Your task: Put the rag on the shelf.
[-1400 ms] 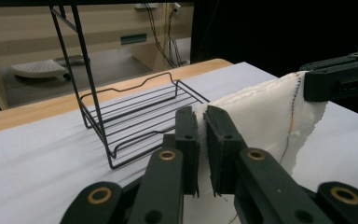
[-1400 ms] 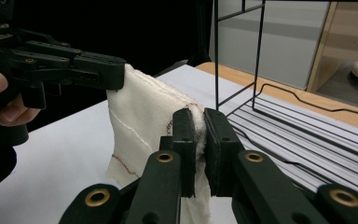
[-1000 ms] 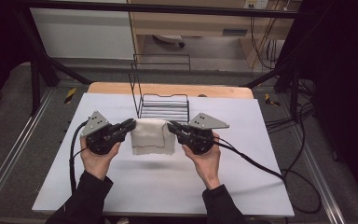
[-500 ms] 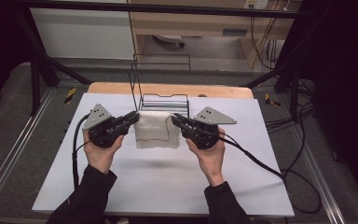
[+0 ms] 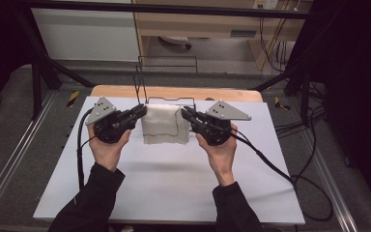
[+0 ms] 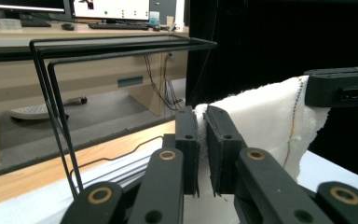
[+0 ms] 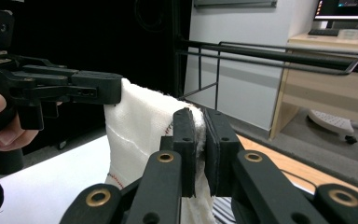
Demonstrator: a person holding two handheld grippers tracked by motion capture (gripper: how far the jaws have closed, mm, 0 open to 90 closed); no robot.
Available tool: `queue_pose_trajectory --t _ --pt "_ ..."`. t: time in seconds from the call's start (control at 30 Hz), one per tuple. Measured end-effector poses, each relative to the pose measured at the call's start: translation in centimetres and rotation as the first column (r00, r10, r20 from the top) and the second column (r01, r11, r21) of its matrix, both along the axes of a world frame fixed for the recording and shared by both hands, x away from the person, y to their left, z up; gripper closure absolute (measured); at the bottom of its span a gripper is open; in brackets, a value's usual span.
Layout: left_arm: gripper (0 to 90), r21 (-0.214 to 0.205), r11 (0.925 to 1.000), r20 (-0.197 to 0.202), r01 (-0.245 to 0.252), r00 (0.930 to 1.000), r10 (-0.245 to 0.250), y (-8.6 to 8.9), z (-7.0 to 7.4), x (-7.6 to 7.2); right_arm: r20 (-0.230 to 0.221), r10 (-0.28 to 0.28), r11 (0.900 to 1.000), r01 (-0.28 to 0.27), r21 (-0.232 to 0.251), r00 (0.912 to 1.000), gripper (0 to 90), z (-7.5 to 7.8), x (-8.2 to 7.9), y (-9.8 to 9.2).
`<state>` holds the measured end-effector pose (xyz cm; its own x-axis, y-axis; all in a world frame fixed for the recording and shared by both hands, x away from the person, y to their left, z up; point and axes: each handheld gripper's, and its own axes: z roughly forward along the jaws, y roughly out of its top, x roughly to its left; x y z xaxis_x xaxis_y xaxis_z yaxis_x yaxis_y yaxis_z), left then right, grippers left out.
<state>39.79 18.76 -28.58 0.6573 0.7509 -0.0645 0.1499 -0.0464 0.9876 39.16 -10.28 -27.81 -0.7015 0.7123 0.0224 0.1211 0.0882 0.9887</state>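
Cloth (image 5: 165, 124) lifted higher toward wire rack (image 5: 165, 77) — left gripper (image 5: 140, 112), right gripper (image 5: 186, 114) each pinching top corner.

Overhead light even on table (image 5: 174, 193); surroundings dark; soft shadows; gripper views sharp, backgrounds slightly soft.

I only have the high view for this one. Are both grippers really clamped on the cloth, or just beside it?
Observer: The left gripper has the cloth edge pinched between shut jaws.
Operator: And the right?
Observer: The right gripper is likewise shut on the other top corner.
Operator: Is the cloth on the rack?
Observer: No. In the left gripper view the wire rack stands apart, to the side and beyond, with the cloth hanging between the grippers.
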Motion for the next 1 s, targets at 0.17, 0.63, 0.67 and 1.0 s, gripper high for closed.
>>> queue_pose_trajectory --t 0.17,0.63,0.67,1.0 --pt "83.3 -0.002 1.0 0.013 -0.006 0.9999 0.006 -0.3 0.7 0.5 0.024 -0.011 0.9999 0.011 -0.003 0.9997 84.3 0.8 0.3 -0.1" --pt "83.4 -0.026 0.9994 0.049 -0.022 0.9985 0.023 -0.9 2.7 1.8 0.064 -0.039 0.9993 0.038 0.005 0.9972 84.4 2.8 1.7 -0.5" --pt "83.4 -0.03 0.9993 0.05 -0.023 0.9984 0.025 -1.0 2.8 1.8 0.067 -0.04 0.9992 0.04 0.006 0.9969 84.4 3.0 1.8 -0.5" --pt "83.5 -0.039 0.9988 0.085 -0.031 0.9958 0.034 -1.3 4.8 2.6 0.104 -0.047 0.9989 0.047 0.006 0.9934 84.5 4.9 2.3 -0.6"
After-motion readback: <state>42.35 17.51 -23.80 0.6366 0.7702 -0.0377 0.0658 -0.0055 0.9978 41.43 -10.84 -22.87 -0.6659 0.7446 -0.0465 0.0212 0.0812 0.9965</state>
